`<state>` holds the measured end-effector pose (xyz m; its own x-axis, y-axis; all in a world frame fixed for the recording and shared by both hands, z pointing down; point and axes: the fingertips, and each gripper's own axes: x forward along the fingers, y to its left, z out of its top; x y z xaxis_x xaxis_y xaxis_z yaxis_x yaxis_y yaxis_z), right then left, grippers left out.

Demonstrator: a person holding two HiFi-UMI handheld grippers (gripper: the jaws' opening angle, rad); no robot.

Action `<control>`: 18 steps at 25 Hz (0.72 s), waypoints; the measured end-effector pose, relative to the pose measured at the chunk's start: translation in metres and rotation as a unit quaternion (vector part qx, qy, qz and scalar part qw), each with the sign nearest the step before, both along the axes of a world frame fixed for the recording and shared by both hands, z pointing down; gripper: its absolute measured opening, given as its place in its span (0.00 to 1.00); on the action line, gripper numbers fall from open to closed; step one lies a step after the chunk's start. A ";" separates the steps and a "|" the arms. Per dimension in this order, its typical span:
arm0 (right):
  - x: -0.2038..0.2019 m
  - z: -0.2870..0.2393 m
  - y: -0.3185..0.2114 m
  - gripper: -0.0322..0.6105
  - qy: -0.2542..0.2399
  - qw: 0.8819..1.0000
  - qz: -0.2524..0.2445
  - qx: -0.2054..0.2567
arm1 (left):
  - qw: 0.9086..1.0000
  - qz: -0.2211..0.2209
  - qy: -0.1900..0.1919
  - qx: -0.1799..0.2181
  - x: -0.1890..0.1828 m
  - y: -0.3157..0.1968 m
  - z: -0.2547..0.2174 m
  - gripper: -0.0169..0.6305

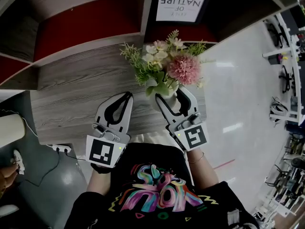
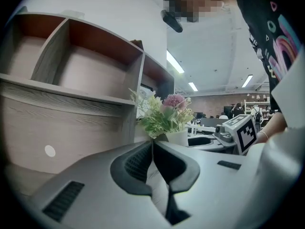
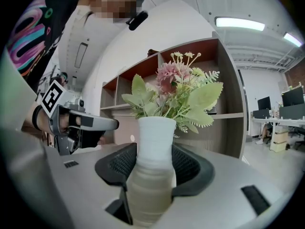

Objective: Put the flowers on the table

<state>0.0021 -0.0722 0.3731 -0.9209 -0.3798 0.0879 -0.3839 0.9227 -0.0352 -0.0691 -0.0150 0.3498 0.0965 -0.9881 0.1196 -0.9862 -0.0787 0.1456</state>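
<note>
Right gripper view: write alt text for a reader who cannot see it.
The right tool is shut on a white vase of pink and green flowers, held upright. Behind stands a wooden shelf; the left tool shows at left.

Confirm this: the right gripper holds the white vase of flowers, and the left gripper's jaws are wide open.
Not quite. The left gripper is not wide open: the left gripper view shows its jaws closed together with nothing between them. The rest stands: the right gripper holds the white vase of flowers.
</note>
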 end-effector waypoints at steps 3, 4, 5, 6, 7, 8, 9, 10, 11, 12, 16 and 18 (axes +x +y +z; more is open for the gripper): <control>-0.002 0.009 -0.001 0.43 -0.002 1.000 -0.004 -0.003 | 1.000 0.004 0.001 -0.006 0.004 -0.003 0.006 0.07; -0.002 0.012 -0.002 0.43 -0.002 1.000 -0.004 -0.004 | 1.000 0.006 0.000 -0.008 0.005 -0.003 0.009 0.07; -0.003 0.015 -0.003 0.43 -0.003 1.000 -0.004 -0.005 | 1.000 0.009 -0.002 -0.009 0.007 -0.004 0.011 0.07; -0.004 0.016 -0.004 0.43 -0.004 1.000 -0.003 -0.005 | 1.000 0.011 -0.003 -0.010 0.008 -0.005 0.013 0.07; -0.004 0.018 -0.004 0.43 -0.006 1.000 -0.003 -0.004 | 1.000 0.013 -0.003 -0.011 0.009 -0.005 0.015 0.07; -0.005 0.019 -0.005 0.43 -0.007 1.000 -0.002 -0.004 | 1.000 0.014 -0.003 -0.012 0.009 -0.005 0.016 0.07; -0.005 0.020 -0.005 0.43 -0.008 1.000 -0.002 -0.005 | 1.000 0.014 -0.003 -0.014 0.009 -0.005 0.018 0.07; -0.006 0.021 -0.005 0.43 -0.008 1.000 -0.001 -0.005 | 1.000 0.014 -0.003 -0.015 0.009 -0.005 0.019 0.07; -0.006 0.022 -0.006 0.43 -0.008 1.000 -0.001 -0.006 | 1.000 0.014 -0.002 -0.016 0.009 -0.005 0.021 0.07; -0.007 0.024 -0.006 0.43 -0.008 1.000 0.000 -0.007 | 1.000 0.014 -0.002 -0.018 0.008 -0.006 0.022 0.07; -0.010 0.031 -0.010 0.43 -0.010 1.000 0.004 -0.007 | 1.000 0.015 -0.002 -0.024 0.006 -0.008 0.031 0.07; -0.011 0.034 -0.011 0.43 -0.010 1.000 0.006 -0.004 | 1.000 0.013 -0.001 -0.025 0.003 -0.009 0.033 0.07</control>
